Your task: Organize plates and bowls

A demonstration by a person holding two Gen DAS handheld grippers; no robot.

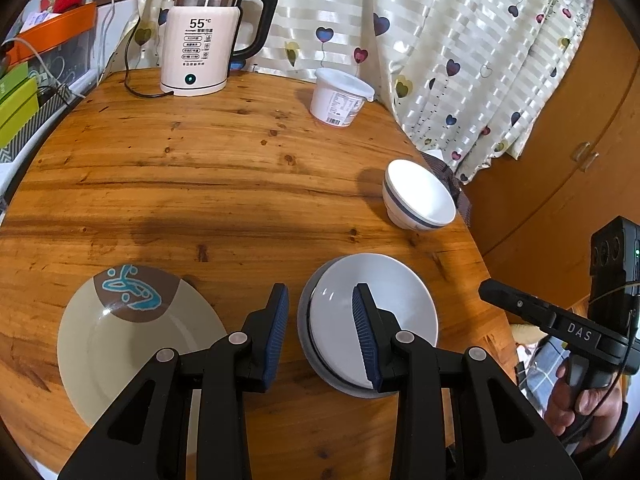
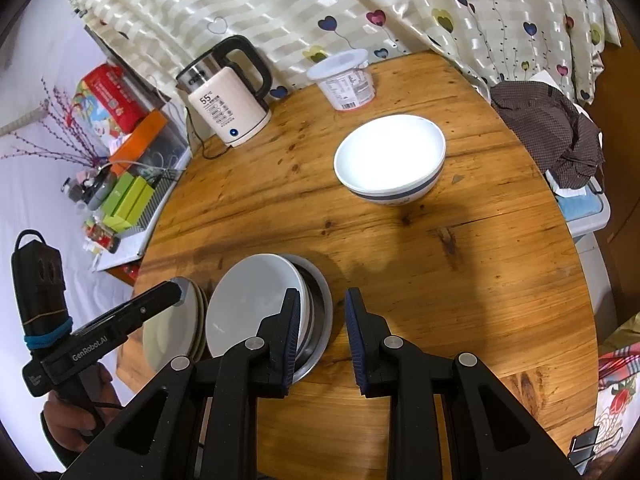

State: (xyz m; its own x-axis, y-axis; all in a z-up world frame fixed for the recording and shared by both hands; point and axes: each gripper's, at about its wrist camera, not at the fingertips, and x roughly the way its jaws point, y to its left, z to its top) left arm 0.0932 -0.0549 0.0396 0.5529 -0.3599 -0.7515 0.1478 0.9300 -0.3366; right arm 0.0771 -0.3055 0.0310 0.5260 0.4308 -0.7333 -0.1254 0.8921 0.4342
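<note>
the left gripper (image 1: 320,332) hangs above the round wooden table (image 1: 224,184), its blue-padded jaws parted with only bare wood between them and nothing held. at about eight o'clock from it lies the beige plate (image 1: 120,344) with a brown patch and a teal squiggle; in the right wrist view this plate (image 2: 172,332) shows as the top of a small stack. at about three o'clock from the left gripper sits the white dish (image 1: 384,304), resting in a shallow metal dish (image 1: 306,336) whose rim shows on its left side. the right pad of the left gripper overlaps the white dish in the picture; whether it touches it i cannot tell.

the right gripper (image 2: 324,340) is also parted, less widely, and empty, with table wood in the gap. its left pad overlaps the edge of the white dish (image 2: 256,300) and the metal dish (image 2: 320,312), at nine o'clock from it. the white bowl (image 2: 390,158) with a dark band stands alone at about one o'clock from the right gripper, well apart from the plates.

at the far edge stand an electric kettle (image 1: 200,40) at eleven o'clock and a lidded white tub (image 1: 340,98) at twelve, before a heart-print curtain (image 1: 440,40). a hand (image 1: 580,404) grips the right tool's handle.
</note>
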